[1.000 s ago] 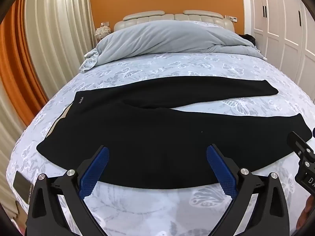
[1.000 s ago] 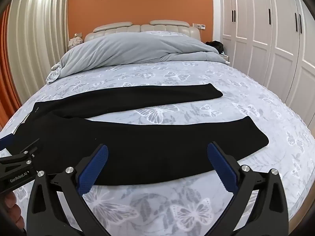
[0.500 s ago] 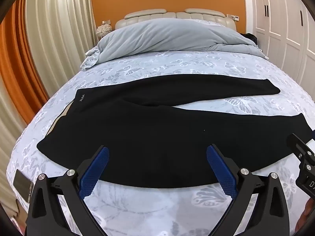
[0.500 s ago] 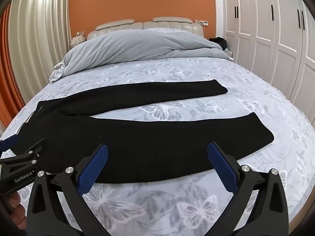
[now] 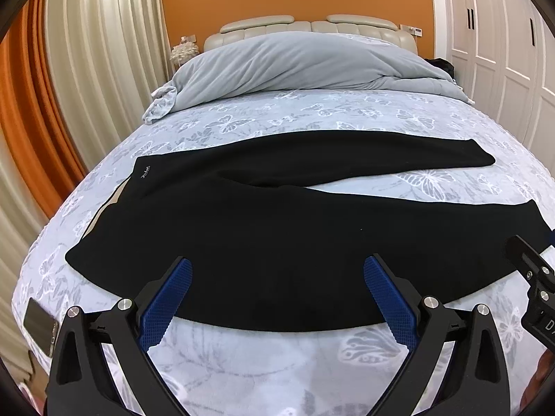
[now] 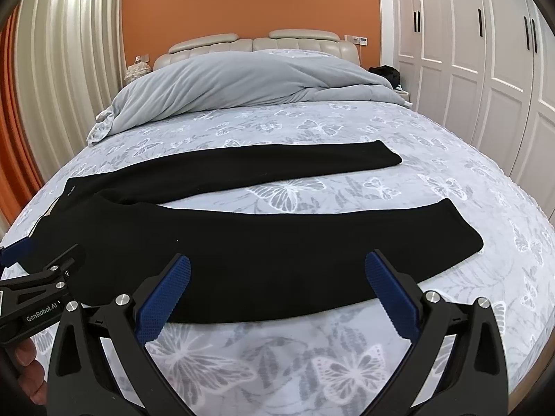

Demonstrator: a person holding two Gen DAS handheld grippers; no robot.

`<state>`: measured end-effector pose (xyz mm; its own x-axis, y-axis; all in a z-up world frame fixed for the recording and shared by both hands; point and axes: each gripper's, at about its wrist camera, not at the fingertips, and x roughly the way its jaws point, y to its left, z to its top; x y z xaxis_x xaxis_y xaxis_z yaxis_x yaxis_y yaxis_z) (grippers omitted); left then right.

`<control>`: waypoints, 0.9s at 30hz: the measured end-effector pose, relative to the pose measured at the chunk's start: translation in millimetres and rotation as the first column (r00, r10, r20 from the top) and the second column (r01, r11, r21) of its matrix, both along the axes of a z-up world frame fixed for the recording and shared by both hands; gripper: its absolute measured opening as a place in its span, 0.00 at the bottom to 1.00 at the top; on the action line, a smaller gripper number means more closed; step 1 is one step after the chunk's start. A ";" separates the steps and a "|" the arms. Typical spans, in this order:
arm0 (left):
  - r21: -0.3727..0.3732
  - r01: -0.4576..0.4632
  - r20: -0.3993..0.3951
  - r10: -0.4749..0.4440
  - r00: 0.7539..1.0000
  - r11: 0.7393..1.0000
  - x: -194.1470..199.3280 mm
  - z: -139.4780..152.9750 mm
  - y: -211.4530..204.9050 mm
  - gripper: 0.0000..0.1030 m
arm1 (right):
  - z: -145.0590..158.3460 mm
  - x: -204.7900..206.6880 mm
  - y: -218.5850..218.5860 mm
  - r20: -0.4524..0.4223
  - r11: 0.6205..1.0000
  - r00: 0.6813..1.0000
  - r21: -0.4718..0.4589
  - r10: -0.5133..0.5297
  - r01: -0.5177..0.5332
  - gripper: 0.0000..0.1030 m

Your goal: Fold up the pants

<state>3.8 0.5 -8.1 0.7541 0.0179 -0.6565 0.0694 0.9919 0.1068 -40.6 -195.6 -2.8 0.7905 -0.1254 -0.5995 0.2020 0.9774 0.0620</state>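
Black pants (image 5: 263, 228) lie flat across the bed, waistband at the left, both legs spread apart toward the right; they also show in the right wrist view (image 6: 277, 239). My left gripper (image 5: 277, 274) is open and empty, hovering above the near edge of the near leg by the hip. My right gripper (image 6: 277, 270) is open and empty, above the near leg's edge toward the cuff (image 6: 461, 228). Each gripper shows at the edge of the other's view: the right one (image 5: 534, 284) and the left one (image 6: 38, 287).
The bed (image 5: 277, 364) has a pale butterfly-print cover. A grey duvet (image 5: 305, 62) is bunched at the headboard. A phone (image 5: 40, 324) lies at the bed's left near corner. Curtains hang at the left, white wardrobes (image 6: 485, 52) stand at the right.
Both grippers have tilted down and edged slightly closer to the pants. Both stay open. The pants have not moved.
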 end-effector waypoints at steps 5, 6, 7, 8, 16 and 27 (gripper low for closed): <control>-0.001 -0.007 0.000 0.007 1.000 1.000 0.4 0.3 0.5 0.95 | 0.3 0.7 -0.1 0.002 1.000 1.000 -0.006 0.000 0.000 0.96; -0.002 -0.006 0.000 0.006 1.000 1.000 0.5 0.4 0.7 0.95 | 0.5 0.6 -0.2 0.001 1.000 1.000 -0.004 0.001 -0.001 0.96; -0.002 -0.007 0.000 0.007 1.000 1.000 0.5 0.4 0.9 0.95 | 1.1 -0.2 -0.5 0.000 1.000 1.000 0.000 -0.001 0.001 0.96; -0.002 -0.007 0.000 0.007 1.000 1.000 0.8 0.5 1.6 0.95 | 1.0 -0.5 0.0 0.001 1.000 1.000 0.000 -0.002 0.002 0.96; -0.002 -0.008 0.001 0.008 1.000 1.000 0.3 0.6 2.7 0.95 | 1.0 0.1 -0.4 -0.001 1.000 1.000 -0.001 0.000 -0.001 0.96; -0.001 -0.010 0.003 0.010 1.000 1.000 0.2 1.0 3.1 0.95 | 0.9 -0.6 0.0 0.000 1.000 1.000 -0.002 0.000 0.000 0.96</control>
<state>4.0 3.6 -7.0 0.7559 0.0250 -0.6542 0.0591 0.9926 0.1063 -41.3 -195.6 -1.9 0.7905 -0.1268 -0.5992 0.2021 0.9775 0.0597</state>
